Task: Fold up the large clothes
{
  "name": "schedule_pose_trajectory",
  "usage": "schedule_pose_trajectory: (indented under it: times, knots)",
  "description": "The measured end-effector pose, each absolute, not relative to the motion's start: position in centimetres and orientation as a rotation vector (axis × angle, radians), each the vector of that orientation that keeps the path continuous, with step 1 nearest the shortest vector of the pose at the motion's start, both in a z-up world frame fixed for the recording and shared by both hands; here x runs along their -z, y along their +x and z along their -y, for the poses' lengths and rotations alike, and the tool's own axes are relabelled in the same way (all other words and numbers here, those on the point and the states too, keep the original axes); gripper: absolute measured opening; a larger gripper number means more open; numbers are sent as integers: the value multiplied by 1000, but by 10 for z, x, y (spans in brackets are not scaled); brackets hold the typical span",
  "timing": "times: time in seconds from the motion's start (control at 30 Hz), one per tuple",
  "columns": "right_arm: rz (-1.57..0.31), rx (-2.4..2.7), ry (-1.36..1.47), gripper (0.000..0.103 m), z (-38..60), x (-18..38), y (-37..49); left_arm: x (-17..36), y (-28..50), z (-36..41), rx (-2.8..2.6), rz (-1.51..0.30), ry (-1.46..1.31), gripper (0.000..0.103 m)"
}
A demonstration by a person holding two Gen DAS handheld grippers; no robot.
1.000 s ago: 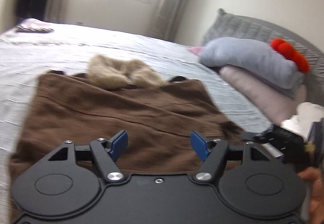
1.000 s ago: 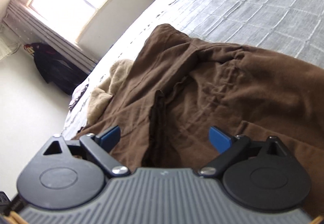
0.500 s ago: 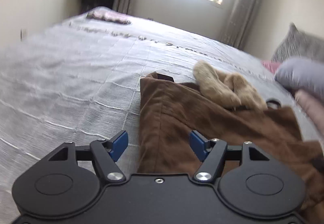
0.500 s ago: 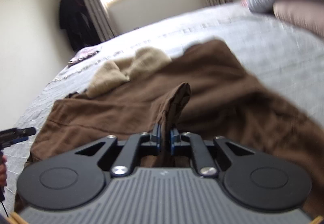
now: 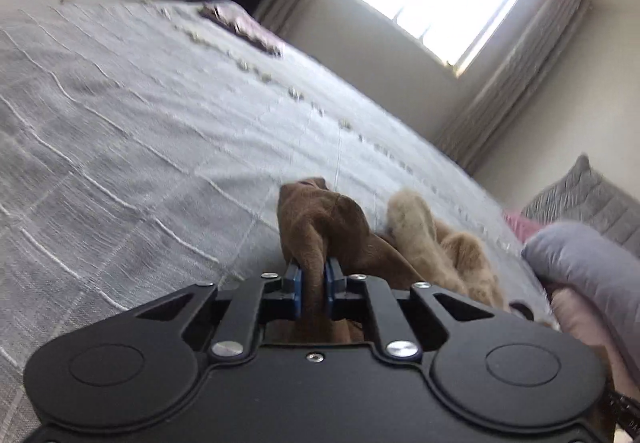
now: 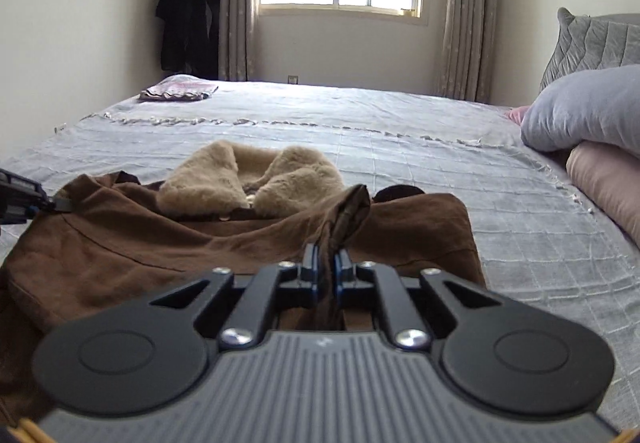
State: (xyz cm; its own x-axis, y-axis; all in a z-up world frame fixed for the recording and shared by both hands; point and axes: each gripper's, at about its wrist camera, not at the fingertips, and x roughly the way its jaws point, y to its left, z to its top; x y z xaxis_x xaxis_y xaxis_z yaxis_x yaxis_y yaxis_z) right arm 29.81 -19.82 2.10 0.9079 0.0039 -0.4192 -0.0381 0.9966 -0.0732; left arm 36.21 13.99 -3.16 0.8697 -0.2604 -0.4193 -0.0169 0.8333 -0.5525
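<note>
A brown coat [image 6: 160,239] with a tan fleece collar [image 6: 248,179] lies spread on the grey bed cover [image 6: 400,123]. My right gripper [image 6: 326,255] is shut on a bunched fold of the coat's near right part, and the cloth sticks up between the blue pads. In the left wrist view my left gripper [image 5: 312,271] has its jaws closing, pads pressing a raised ridge of the brown coat [image 5: 320,211] beside the collar [image 5: 424,227]. The left gripper [image 6: 52,203] also shows at the left edge of the right wrist view, at the coat's left shoulder corner.
A grey pillow [image 6: 584,111] lies on a pink one [image 6: 608,179] at the right, before a quilted headboard [image 6: 592,39]. A folded patterned cloth [image 6: 176,89] lies at the bed's far left corner. A dark garment [image 6: 188,11] hangs by the window.
Both grippers went from open to shut on coat fabric, the right first, then the left. The left moved to the coat's left edge and rolled; the right rolled level and lifted its fold.
</note>
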Motion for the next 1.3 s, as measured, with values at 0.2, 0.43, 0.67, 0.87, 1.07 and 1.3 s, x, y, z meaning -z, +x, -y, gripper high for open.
schedule_pose_trajectory:
  times: [0.2, 0.43, 0.67, 0.87, 1.07, 1.3]
  knots:
    - [-548, 31, -56, 12, 209, 17, 368, 43, 357, -133, -81, -476, -383, 14]
    - [-455, 127, 81, 43, 234, 19, 353, 5, 345, -112, 121, -450, -183, 16]
    - [-485, -52, 25, 42, 183, 26, 347, 44, 344, -60, 236, -558, -85, 17]
    - [-545, -74, 33, 25, 205, 57, 343, 72, 350, -85, 219, -576, -144, 19]
    - [-545, -47, 10, 57, 237, 26, 294, 45, 317, -77, 195, -608, -57, 34]
    - [-576, -15, 47, 74, 305, -4, 201, 2, 242, -93, 275, -638, -119, 86]
